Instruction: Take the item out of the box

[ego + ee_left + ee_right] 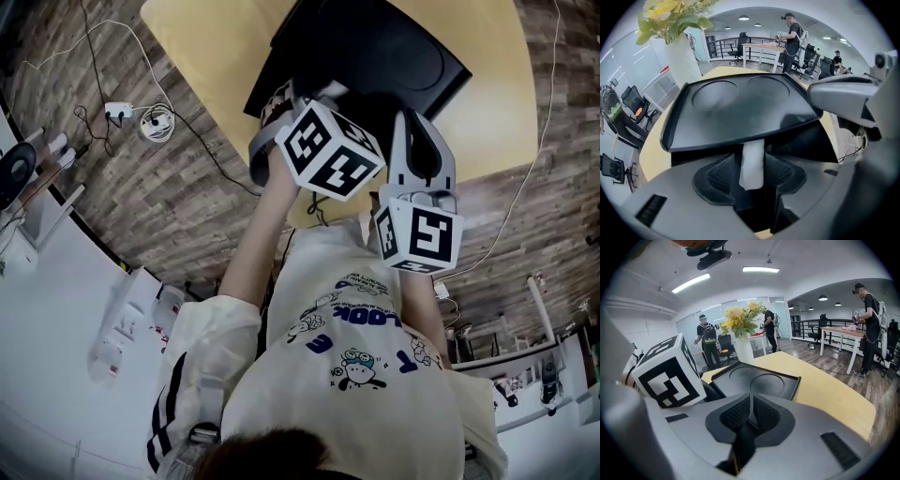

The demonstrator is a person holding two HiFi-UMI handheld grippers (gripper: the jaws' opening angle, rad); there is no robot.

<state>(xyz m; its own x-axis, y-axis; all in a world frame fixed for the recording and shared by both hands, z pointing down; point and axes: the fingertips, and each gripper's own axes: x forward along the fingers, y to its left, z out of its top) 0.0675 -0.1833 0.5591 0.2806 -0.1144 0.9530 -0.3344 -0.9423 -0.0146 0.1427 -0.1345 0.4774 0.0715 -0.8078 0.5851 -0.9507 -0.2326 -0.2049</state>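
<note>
Item (752, 164): white, soft-looking strip, upright between ribbed pads of left tool (751, 172), at box (740, 108) front edge. Left jaws spread wide, not squeezing it. Right tool (751, 416): jaws together, empty. Box black, smooth, two round recesses, on yellow counter (825, 390).

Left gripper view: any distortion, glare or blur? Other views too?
Left gripper view: strong fisheye bend, dark corners, soft sheen on the black box, white item slightly soft. Right gripper view: same bend, ceiling lights blown out. Head view: sharp.
</note>
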